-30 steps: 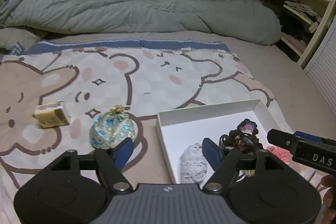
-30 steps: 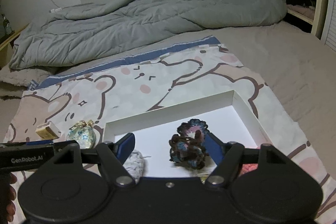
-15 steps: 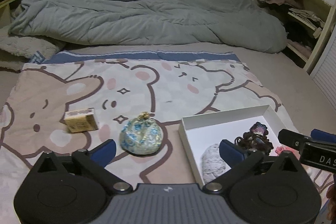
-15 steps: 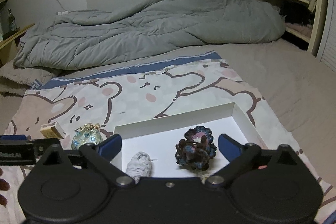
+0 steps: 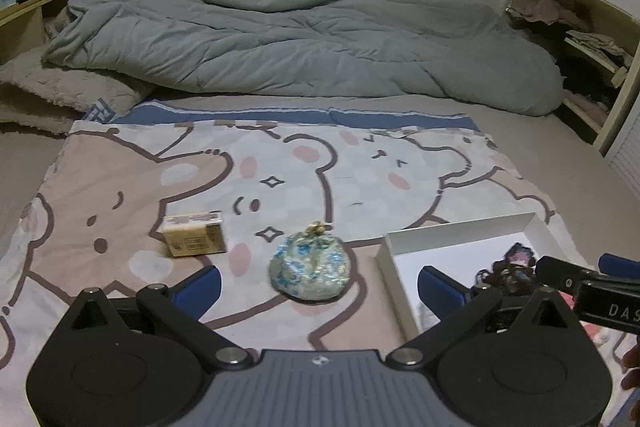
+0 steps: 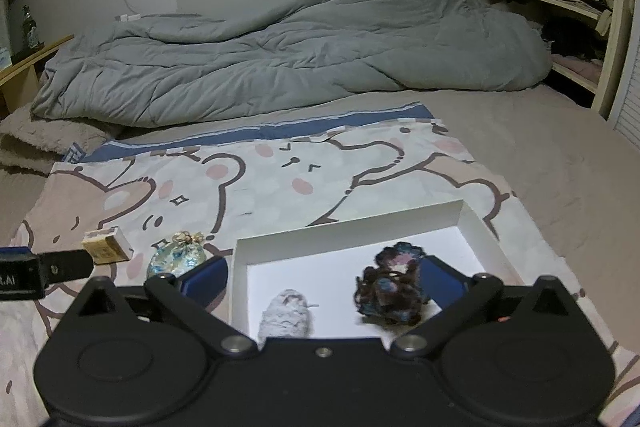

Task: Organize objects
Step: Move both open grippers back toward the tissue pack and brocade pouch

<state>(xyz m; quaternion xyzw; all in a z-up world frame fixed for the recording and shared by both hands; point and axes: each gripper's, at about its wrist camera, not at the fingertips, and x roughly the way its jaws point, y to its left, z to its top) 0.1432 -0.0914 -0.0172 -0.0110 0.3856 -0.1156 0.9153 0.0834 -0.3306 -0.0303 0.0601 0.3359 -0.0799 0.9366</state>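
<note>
My left gripper (image 5: 320, 287) stands wide open above the bear-print blanket, and a blue-and-white drawstring pouch (image 5: 308, 267) lies on the blanket just ahead, between its fingers and untouched. A small yellow box (image 5: 195, 239) rests to the pouch's left. My right gripper (image 6: 322, 277) hovers over the white tray (image 6: 348, 227) with its jaws opening and nothing gripped. In the tray lie a pale knitted piece (image 6: 286, 319) and a dark crocheted piece (image 6: 390, 291), the latter loose beside the right finger. The pouch (image 6: 176, 259) and the yellow box (image 6: 106, 247) show left of the tray.
A rumpled grey duvet (image 5: 300, 47) fills the back of the bed, with a fuzzy beige pillow (image 5: 60, 95) at far left. Open shelves with clothes (image 6: 568, 7) stand at right. The other gripper's body (image 5: 592, 291) crosses the tray's right side in the left wrist view.
Both grippers' jaws have spread from half open to wide. Both have drawn back and risen slightly. The left view has swung left, from the tray to the pouch.
</note>
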